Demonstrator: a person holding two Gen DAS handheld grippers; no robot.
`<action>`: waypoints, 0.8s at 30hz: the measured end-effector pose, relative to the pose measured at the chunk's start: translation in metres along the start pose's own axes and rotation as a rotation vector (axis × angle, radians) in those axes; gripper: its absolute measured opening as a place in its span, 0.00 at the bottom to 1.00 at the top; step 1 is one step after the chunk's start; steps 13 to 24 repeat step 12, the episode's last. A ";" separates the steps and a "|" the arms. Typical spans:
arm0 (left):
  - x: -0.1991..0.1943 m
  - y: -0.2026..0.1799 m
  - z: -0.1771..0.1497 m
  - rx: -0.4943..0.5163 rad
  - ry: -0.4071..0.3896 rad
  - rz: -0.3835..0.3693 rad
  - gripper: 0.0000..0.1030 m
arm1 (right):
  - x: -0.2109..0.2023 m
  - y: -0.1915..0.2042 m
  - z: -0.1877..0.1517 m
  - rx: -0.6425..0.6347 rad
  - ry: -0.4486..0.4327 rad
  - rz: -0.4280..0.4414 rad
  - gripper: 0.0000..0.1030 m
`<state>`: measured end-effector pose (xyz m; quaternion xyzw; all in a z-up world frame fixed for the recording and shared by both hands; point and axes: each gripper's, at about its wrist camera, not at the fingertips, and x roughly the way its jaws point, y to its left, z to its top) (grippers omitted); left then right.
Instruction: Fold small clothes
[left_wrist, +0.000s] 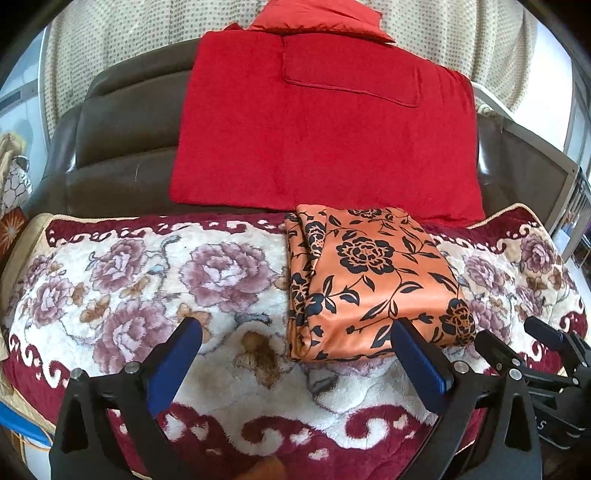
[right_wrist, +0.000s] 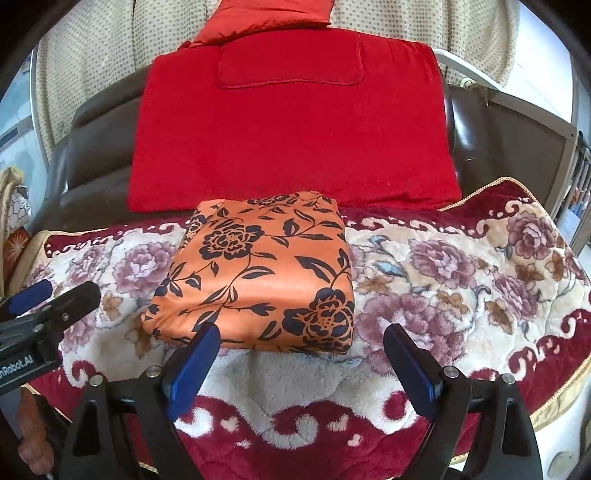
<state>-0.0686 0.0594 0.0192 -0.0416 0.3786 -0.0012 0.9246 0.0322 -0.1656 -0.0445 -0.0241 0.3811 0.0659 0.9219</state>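
Your left hand-held gripper (left_wrist: 295, 354) and right hand-held gripper (right_wrist: 301, 360) both hang released and empty, since the orange black-flowered satin garment (right_wrist: 258, 273) already lies folded square on the plush floral blanket (right_wrist: 443, 280).

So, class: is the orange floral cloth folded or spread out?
Folded. The orange cloth lies as a compact, thick rectangle on the blanket, with layered edges showing along its left side.

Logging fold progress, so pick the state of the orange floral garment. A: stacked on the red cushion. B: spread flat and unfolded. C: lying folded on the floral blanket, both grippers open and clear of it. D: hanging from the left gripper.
C: the orange floral garment lies as a folded bundle on the floral blanket, with the left gripper and right gripper open and empty.
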 end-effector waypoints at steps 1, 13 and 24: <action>0.001 0.000 0.001 0.002 0.004 -0.002 0.99 | 0.000 0.000 0.000 -0.002 0.001 -0.002 0.90; 0.010 -0.010 0.009 0.019 -0.007 0.015 0.99 | 0.008 0.001 0.004 -0.011 0.011 -0.002 0.90; 0.010 -0.010 0.009 0.019 -0.007 0.015 0.99 | 0.008 0.001 0.004 -0.011 0.011 -0.002 0.90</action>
